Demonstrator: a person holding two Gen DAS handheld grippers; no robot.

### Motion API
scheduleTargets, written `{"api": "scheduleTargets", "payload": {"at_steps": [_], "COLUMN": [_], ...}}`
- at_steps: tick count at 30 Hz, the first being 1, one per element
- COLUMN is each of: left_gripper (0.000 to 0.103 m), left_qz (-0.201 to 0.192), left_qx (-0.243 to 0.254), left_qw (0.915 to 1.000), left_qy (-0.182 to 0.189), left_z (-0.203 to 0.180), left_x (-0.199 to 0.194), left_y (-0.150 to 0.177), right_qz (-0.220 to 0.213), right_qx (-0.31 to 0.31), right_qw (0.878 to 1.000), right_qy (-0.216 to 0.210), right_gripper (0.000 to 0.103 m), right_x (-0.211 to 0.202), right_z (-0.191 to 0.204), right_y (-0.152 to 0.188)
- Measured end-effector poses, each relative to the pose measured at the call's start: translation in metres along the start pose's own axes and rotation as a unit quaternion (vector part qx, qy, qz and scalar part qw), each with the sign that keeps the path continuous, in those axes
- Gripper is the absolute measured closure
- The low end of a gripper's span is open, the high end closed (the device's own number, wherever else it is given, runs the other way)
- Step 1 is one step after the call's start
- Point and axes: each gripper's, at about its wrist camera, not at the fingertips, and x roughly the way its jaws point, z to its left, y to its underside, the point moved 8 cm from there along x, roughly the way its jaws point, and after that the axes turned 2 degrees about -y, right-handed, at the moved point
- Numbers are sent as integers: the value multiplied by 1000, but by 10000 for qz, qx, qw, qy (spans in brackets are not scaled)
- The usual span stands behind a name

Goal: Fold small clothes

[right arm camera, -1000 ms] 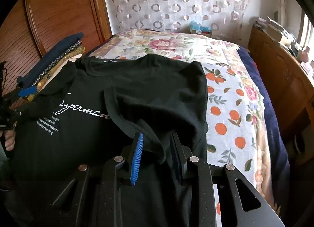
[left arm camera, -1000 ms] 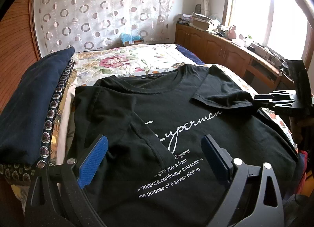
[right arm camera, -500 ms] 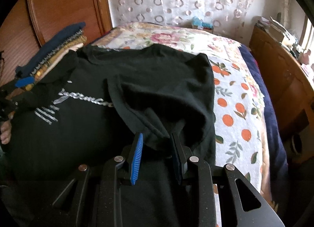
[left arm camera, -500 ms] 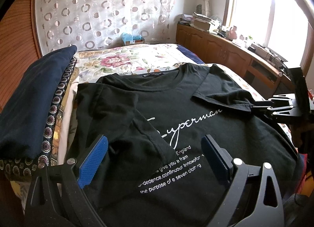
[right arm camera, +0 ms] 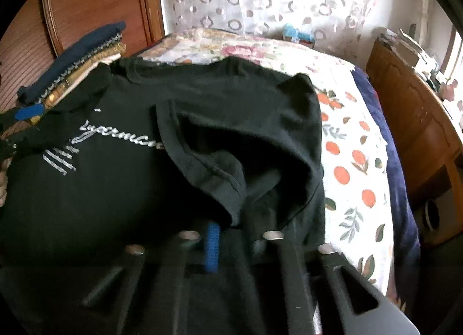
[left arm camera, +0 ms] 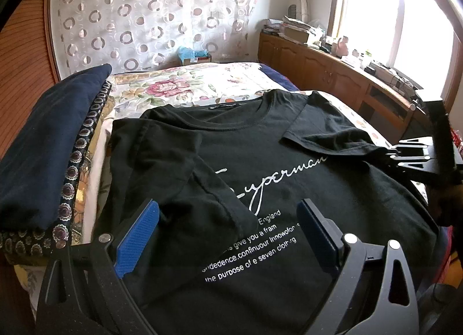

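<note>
A black T-shirt (left arm camera: pixel 289 167) with white print lies face up on the bed, its left sleeve (left arm camera: pixel 173 167) folded in over the chest. My left gripper (left arm camera: pixel 227 207) hovers open above that sleeve and the printed lines, nothing between its blue pads. My right gripper (left arm camera: pixel 390 152) is at the shirt's right side, its jaws closing on the right sleeve (left arm camera: pixel 327 135). In the right wrist view the sleeve (right arm camera: pixel 208 161) bunches up between the nearly closed fingers of the right gripper (right arm camera: pixel 231 225), with one blue pad showing. The left gripper (right arm camera: pixel 17 123) shows at the far left edge.
A stack of folded clothes topped by a dark blue one (left arm camera: pixel 49 146) sits left of the shirt, against a wooden panel (right arm camera: pixel 86 2). The floral bedspread (left arm camera: pixel 179 86) stretches beyond the collar. A wooden cabinet (left arm camera: pixel 332 74) with clutter runs under the window on the right.
The right gripper's jaws have come together on the right sleeve, which now bunches higher between them. The left gripper has stayed where it was, still open.
</note>
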Motion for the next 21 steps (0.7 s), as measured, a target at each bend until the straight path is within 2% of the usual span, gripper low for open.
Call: {"api": "scheduleTargets", "payload": {"at_steps": [5,9,10,12,16,21], "left_gripper": [7,7,7,7,7,7], "left_qz": [-18,-10,-5,-19,-65,-139], "left_qx": [-13,-13,-12,0,15,75], "left_qw": [10000,10000,10000,10000,9999,9994], "left_qy": [0,3,-2,-28,-128,-315], "left_z": [0,1,2,2,9,24], "left_x": [-1,-1,-1,-1,-3,-5], "left_y": [-1,-1,-1,-3,-9,-26], "right_qz": [-150,-4,51,152,187,-147], "right_qx": [-55,-155,-188,-186,-165,-214], "right_qw": [9995,9978,9974,9973,9970,9966], "right_qy": [-271,-644,-694,-690,-737,-785], "right_gripper": [94,94,91,73,73,72], "right_x": [-18,-20,-18,-12,-8,-24], "right_z": [11,25,28,29,31,28], "right_y": [0,8,11,16,18,-1]}}
